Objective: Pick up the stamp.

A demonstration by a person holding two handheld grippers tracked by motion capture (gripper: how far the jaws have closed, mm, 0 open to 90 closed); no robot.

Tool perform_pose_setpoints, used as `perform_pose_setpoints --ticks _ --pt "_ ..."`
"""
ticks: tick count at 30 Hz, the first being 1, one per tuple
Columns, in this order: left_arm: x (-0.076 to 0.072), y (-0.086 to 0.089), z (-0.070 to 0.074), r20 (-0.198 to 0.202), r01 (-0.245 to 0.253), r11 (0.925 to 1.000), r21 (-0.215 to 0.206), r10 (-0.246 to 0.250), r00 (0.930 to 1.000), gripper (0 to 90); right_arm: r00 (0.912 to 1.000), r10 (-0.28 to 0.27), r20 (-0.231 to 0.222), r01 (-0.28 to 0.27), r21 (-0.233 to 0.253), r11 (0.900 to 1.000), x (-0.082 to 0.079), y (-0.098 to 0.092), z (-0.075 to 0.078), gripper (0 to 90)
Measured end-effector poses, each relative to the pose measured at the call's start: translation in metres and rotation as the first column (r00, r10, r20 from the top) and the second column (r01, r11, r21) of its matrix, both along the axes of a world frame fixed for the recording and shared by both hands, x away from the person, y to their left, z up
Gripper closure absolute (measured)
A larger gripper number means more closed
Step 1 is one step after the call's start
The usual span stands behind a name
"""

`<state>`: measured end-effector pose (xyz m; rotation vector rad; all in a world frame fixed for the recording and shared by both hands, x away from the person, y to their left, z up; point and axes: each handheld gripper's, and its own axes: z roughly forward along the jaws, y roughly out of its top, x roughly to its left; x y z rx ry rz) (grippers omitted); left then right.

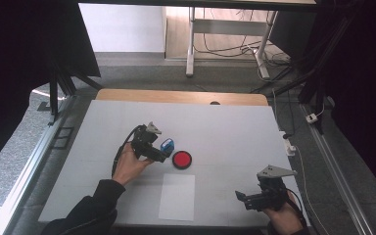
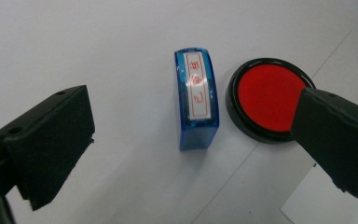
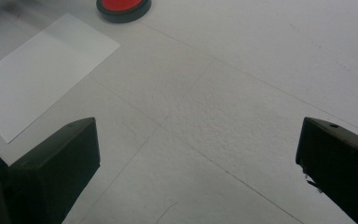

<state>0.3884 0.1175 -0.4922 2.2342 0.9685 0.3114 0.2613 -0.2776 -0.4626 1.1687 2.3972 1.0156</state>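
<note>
Where hidden: in the left gripper view the right-hand jaw stands in front of the near right edge of the ink pad [image 2: 266,95], so that part of its rim cannot be seen.
Cut off: in the right gripper view the ink pad [image 3: 123,6] is clipped by the top edge, and the sheet of paper [image 3: 37,70] runs out at the left edge.
Hard to read: red marks on the white label of the stamp [image 2: 196,95] show, but the characters cannot be made out.
Left gripper [image 1: 157,152]: held in the left hand [image 1: 129,166] left of table centre; jaws spread wide, grasping nothing. In its own view the stamp lies in the gap between the jaws and clear of both. Whether a jaw touches the ink pad cannot be told.
Stamp position: blue stamp [image 1: 167,145] lies on its side on the white table [image 1: 225,127], just left of the ink pad [image 1: 181,159], close but apart.
Paper: white sheet [image 1: 177,197] lies flat, nearer than the pad and apart from it.
Right gripper [image 1: 241,198]: held in the right hand [image 1: 284,215] at the near right of the table; jaws wide apart, empty, bare table surface between them.
</note>
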Motion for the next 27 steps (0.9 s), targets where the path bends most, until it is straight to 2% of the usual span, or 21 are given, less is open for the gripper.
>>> perform_pose_setpoints --ticks 6,9,15,16,22,24,26,27 --pt "0.011 -0.007 -0.006 -0.01 -0.001 0.9997 0.025 0.001 0.9999 0.3 1.0 0.001 0.001 -0.001 0.001 1.0 0.0 0.0 0.0 0.0" --pt "0.013 -0.01 -0.008 -0.006 0.001 0.9993 0.037 -0.001 1.0 5.6 1.0 0.001 0.001 -0.001 0.001 1.0 0.0 0.0 0.0 0.0" --pt "0.015 -0.011 -0.009 -0.006 0.002 0.9991 0.042 -0.001 1.0 28.5 1.0 0.002 0.001 -0.002 0.002 1.0 0.0 0.0 0.0 0.0" --pt "0.015 -0.01 -0.008 -0.012 0.005 0.9995 0.032 -0.004 0.9999 36.0 1.0 0.002 0.001 -0.002 0.002 1.0 0.0 0.0 0.0 0.0" --pt "0.015 -0.01 -0.007 -0.027 0.019 0.9997 0.016 -0.018 0.9995 50.9 1.0 0.002 0.0 -0.002 -0.001 1.0 0.0 0.0 0.0 0.0" --pt "0.015 -0.011 -0.007 -0.03 0.025 0.9995 0.022 -0.024 0.9992 57.6 1.0 0.002 0.0 -0.002 -0.001 1.0 0.0 0.0 0.0 0.0" --pt "0.015 -0.012 -0.007 -0.031 0.033 0.9989 0.031 -0.032 0.999 59.3 1.0 0.002 0.0 -0.002 -0.001 1.0 0.0 0.0 0.0 0.0" --pt "0.015 -0.012 -0.007 -0.034 0.035 0.9989 0.032 -0.034 0.9988 65.2 1.0 0.002 0.0 -0.002 -0.001 1.0 0.0 0.0 0.0 0.0"
